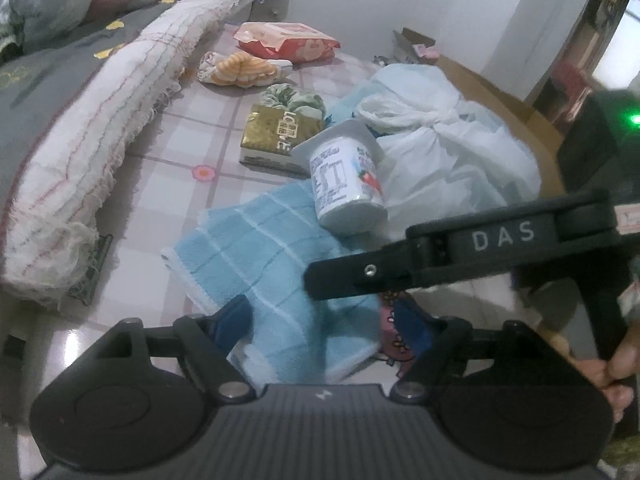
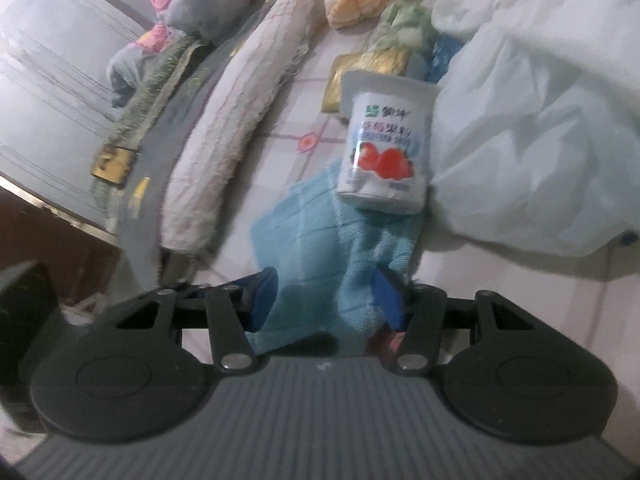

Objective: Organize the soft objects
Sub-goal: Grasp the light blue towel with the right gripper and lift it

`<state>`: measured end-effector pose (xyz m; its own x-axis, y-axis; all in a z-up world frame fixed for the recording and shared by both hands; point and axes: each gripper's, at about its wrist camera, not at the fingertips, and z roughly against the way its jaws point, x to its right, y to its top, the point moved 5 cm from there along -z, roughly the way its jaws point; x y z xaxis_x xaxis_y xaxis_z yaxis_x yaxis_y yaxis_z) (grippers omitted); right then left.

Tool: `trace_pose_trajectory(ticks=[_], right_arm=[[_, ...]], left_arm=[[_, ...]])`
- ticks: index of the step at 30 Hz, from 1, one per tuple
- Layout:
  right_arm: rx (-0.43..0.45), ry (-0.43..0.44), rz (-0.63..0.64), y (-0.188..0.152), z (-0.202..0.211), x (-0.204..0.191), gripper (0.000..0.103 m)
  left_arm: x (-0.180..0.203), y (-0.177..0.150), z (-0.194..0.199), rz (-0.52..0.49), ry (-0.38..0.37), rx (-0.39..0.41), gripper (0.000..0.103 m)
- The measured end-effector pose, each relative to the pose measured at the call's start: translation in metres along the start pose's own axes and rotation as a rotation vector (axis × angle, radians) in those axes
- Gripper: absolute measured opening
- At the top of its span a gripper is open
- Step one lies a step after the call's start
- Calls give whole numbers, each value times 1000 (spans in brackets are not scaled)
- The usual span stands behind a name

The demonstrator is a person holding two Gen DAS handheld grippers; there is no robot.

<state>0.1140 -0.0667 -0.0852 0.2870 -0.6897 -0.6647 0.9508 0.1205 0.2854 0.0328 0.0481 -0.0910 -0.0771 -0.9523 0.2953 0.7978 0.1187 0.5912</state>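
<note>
scene: bed with a checked sheet [image 1: 168, 168], cluttered with soft things and packets
blue towel [image 1: 272, 264]: lies flat-ish at the near edge of the bed, 6 o'clock in both wrist views; one corner looks bunched up on the right wrist side
left gripper [image 1: 324, 330]: jaws spread, towel edge lies between the blue pads, pads not pressing on it as far as I can tell (released, hovering low over the near hem)
right gripper [image 2: 326, 300]: jaws part-way closed around a raised fold of the towel; right pad seems to touch the fold, left pad stands clear of it, so not a clamp yet (blur makes it hard to be sure)
right gripper seen from left view [image 1: 356, 280]: black finger crosses in from 3 o'clock, tip over the towel's right side
person's hand [image 1: 616, 372]: grips the right handle at 4 o'clock
yogurt cup [image 2: 386, 144]: tipped on its side at 12 o'clock of the towel, base resting on the towel's far edge (not soft, in the way of a clean fold)
gold packet [image 1: 276, 136]: beyond the cup, 11 o'clock
white plastic bag [image 1: 440, 140]: knotted, 1 o'clock, just beside the cup
orange striped cloth [image 1: 244, 68]: far, 11 o'clock, loose
red snack bag [image 1: 288, 40]: far, 12 o'clock
rolled white blanket [image 1: 100, 152]: along 9 to 10 o'clock
progress: early, I judge; nothing looks folded or stacked, towel only being approached at its near edge
left to do: take hold of the towel, free it from under the cup, fold or place it, then the orange cloth and other soft items
</note>
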Motion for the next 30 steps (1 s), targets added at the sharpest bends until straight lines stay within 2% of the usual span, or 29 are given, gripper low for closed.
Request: trace_pose_trajectory(ticks=[2,4,5,7,9,11,12,16,18,25,28,30], right_arm=[[-22,70,-47,-2,-3,0,52],[-33,128,-85,-3,-4,0,51],[-36,153,-101,-4,-4,-1,51],[-35,161,-114,-4,-3,0,51],[-33,162,-126,-4,0,2,51],[-18,140,-129,-4,6,3,52],[-6,122,-123,-4,9,4,52],[50,5,-90,1,15,8,53],[52,-25,-99,3,10,10,53],[17,61,-111,0,-8,-1,51],[12,115,-113,-6,-3,-9,40],[26,106,-105,-6,1,-8,27]], left_arm=[[-2,1,1,12,-14,3,78],[-2,1,3,13,-17,2,68],[-2,0,4,5,-12,0,61],[-2,-1,5,-10,5,0,53],[-2,-2,5,-32,40,-5,38],[-2,-2,5,-58,74,-8,30],[-2,-2,4,-63,81,-10,29],[-4,-2,4,-59,96,-11,22],[-3,-2,5,-64,86,-15,17],[18,-8,17,-109,0,-18,14],[27,-10,25,-138,-14,-6,15],[28,-10,28,-136,-18,-4,23]])
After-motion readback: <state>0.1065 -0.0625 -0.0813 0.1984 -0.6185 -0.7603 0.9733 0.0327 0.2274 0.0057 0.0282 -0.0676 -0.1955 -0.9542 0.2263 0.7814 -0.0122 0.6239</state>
